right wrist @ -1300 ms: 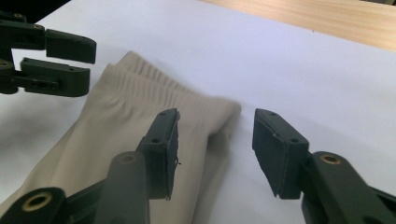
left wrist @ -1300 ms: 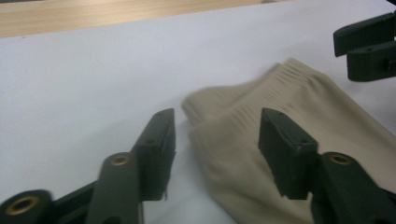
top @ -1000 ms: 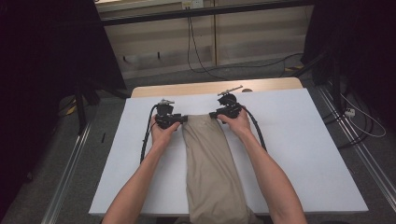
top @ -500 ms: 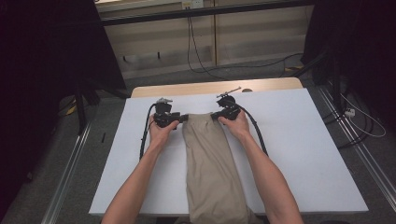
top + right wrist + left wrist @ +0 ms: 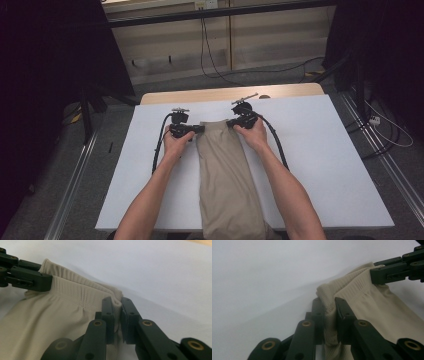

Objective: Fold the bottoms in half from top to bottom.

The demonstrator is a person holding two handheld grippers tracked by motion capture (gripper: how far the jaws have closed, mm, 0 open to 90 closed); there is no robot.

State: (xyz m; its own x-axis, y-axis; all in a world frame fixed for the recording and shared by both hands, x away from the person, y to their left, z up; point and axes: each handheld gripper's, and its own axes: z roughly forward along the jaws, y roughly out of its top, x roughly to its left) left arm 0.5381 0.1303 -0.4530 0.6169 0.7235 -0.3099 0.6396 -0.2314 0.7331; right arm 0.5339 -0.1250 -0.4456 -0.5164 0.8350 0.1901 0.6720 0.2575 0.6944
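Beige garment (image 5: 227,175) runs from bottom centre of the high view up the white table (image 5: 340,165). At mid-frame, left gripper (image 5: 196,129) has just closed, clamped on its far left corner; right gripper (image 5: 231,123) clamps the far right corner.

The high view looks forward and down from above the person's side of the table (image 5: 340,165); each gripper view sits close behind its own jaws, low over the tabletop; both share the beige garment's (image 5: 372,302) waistband, seen from opposite ends.
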